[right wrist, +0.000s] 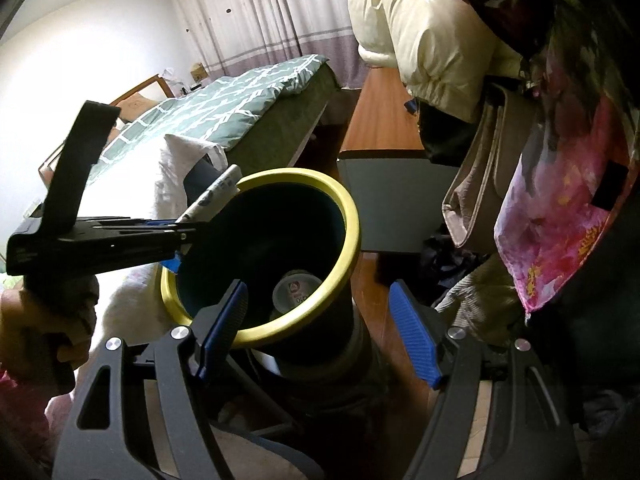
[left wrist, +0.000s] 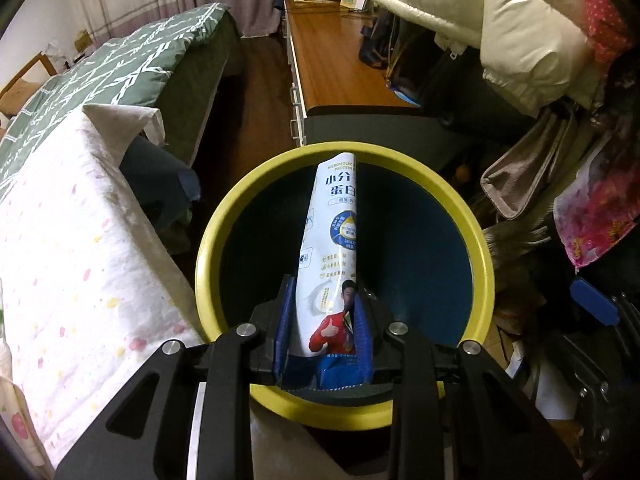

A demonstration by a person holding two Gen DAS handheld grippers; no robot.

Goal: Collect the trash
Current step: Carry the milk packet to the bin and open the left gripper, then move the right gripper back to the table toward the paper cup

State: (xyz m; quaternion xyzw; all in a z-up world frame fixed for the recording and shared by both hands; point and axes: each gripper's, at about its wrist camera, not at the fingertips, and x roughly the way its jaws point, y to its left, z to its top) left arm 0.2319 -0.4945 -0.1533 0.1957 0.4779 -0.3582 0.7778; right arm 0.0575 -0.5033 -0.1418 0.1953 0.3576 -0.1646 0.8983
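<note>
**Packet over the bin, left gripper about to drop it**

L to R: bed w/ white spotted cover on the left, then the yellow-rimmed trash bin mid-frame, cluttered clothes and bags at right.

Left gripper hangs above the bin mouth, pointing steeply down. A white snack packet stands between its blue pads, long axis running straight out along the fingers toward the bin's far rim. Pads look slack beside the packet; a small gap shows on the left side, so prob. released, not clamped. Packet isn't in the bin yet.

Right gripper is spread wide, nothing in it, just beside the bin's near rim.

Bin contents, right wrist view: a round foil-lidded cup at the bottom. Otherwise dark inside.
</note>
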